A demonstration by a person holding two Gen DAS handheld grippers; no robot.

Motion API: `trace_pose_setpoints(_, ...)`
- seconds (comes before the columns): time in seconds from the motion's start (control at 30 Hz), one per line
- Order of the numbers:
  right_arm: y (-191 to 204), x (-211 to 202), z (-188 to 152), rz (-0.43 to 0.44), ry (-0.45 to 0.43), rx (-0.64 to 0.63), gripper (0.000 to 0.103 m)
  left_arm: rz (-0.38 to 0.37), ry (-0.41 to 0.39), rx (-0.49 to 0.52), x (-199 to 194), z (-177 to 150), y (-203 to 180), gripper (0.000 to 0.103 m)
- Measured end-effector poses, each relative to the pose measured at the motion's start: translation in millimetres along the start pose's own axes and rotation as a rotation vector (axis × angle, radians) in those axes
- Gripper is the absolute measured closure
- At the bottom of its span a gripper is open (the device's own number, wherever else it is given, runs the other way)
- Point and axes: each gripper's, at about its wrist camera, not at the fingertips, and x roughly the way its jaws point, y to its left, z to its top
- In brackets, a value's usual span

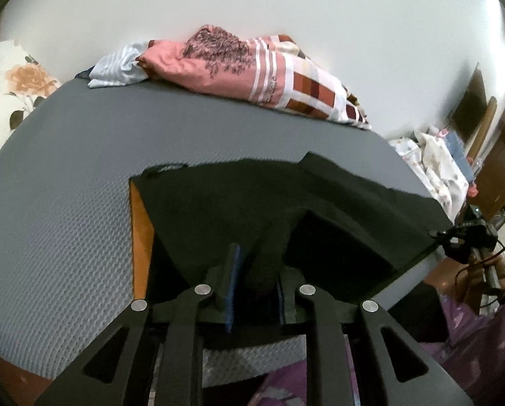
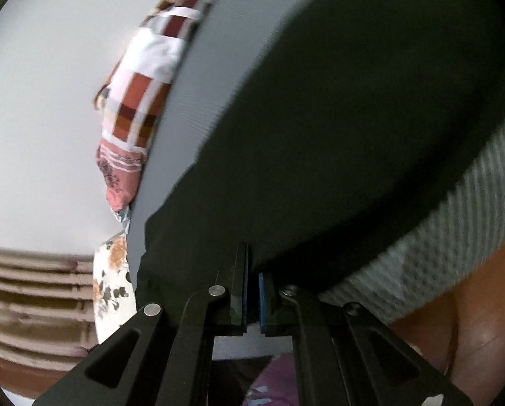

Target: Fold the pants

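Left wrist view takes in the whole grey mat point(image 1: 83, 169), with black pants point(image 1: 239, 203) lying on its near right part, an orange panel point(image 1: 139, 223) showing along their left edge. At the far edge of the mat rests a pink patterned blanket point(image 1: 252, 67) beside a pale striped cloth point(image 1: 117, 67); a floral pillow point(image 1: 12, 84) sits at far left. The left gripper point(image 1: 254, 284) has a bunch of black fabric between its blue pads, jaws narrowly apart and clamped on the pants. The right gripper's body point(image 1: 462, 240) appears at the pants' right corner.

Right wrist view, blurred and tilted, shows none of that layout in full: the pants point(image 2: 337, 135) fill most of it as a dark, featureless sheet over the mat point(image 2: 438, 253). The right gripper point(image 2: 252, 291) is clenched on the pants' near edge, pads almost touching. The blanket point(image 2: 140, 101) and pillow point(image 2: 113, 280) appear at left.
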Motion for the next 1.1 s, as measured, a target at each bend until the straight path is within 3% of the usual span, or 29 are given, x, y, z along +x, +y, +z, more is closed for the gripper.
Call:
trace_pose_setpoints(0.37, -15.4, -9.3, -6.3, 0.033, -0.005, 0.028, 0.098, 0.057, 0.003, 0.036, -19.0, -7.3, 6.1, 0.078)
trace_pose_setpoints(0.5, -24.1, -8.4, -7.1, 0.022, -0.002, 0.033, 0.100, 0.135, 0.084, 0.120, -13.5, -17.3, 10.7, 0.072)
trace_pose_setpoints(0.7, -17.6, -10.4, -6.0, 0.012, -0.008, 0.017, 0.099, 0.243, 0.101, 0.175, -22.4, -25.7, 25.1, 0.066)
trace_pose_setpoints(0.87, -16.0, -10.5, -6.1, 0.001, -0.010, 0.012, 0.099, 0.360, 0.044, 0.067, -35.4, -20.0, 60.1, 0.066)
trace_pose_setpoints(1.0, -18.5, -8.8, -6.3, 0.009, -0.013, 0.027, 0.099, 0.340, -0.019, -0.036, -55.5, -9.3, 75.3, 0.066)
trace_pose_setpoints(1.1, -19.0, -8.0, -7.3, 0.011, -0.016, 0.027, 0.099, 0.282, 0.025, -0.060, -54.1, -5.6, 73.8, 0.061)
